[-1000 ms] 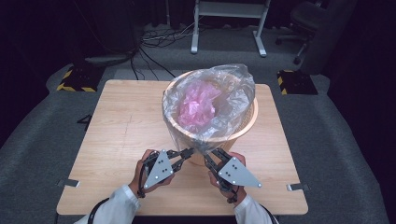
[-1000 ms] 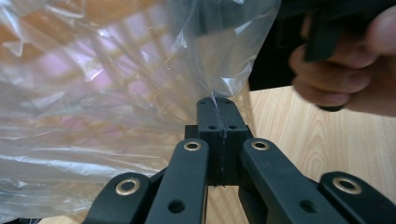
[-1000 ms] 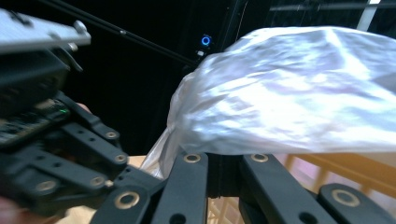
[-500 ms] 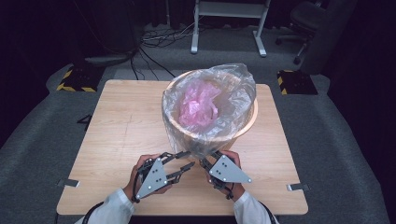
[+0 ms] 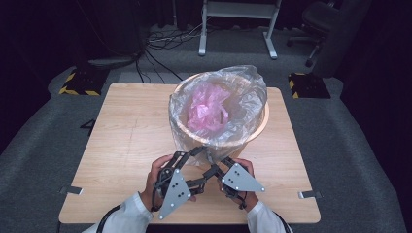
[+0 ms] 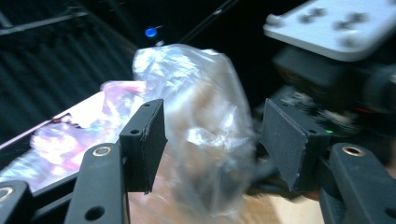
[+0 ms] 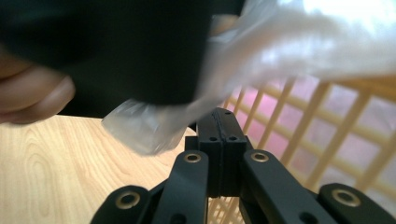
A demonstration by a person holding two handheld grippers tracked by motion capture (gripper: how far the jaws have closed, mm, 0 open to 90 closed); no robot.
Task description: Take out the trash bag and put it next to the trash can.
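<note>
A light wooden lattice basket [image 5: 256, 130] stands on the table [image 5: 126, 126], lined with a clear plastic bag [image 5: 245, 94] that drapes over its rim. Inside lies a crumpled pink bag [image 5: 206, 104]. Both grippers meet at the basket's near side. My left gripper [image 5: 206, 160] is open, and a bunched fold of the clear bag [image 6: 201, 116] stands between its fingers [image 6: 144, 140]. My right gripper [image 7: 222, 116] is shut, with the clear film [image 7: 154, 130] pinched at its tips, in front of the lattice [image 7: 299, 121]. The right gripper's grey plate [image 6: 336, 23] shows close by.
Bare wood stretches across the table's left half [image 5: 121, 145]. On the floor beyond lie cables [image 5: 160, 41], a white frame's legs [image 5: 238, 29], an office chair [image 5: 323, 19] and two yellow-striped blocks [image 5: 77, 82] beside the far corners.
The left hand has drawn back toward the table's near edge and shifted right, closer to the right hand. The right gripper has stayed at the bag's front hem.
</note>
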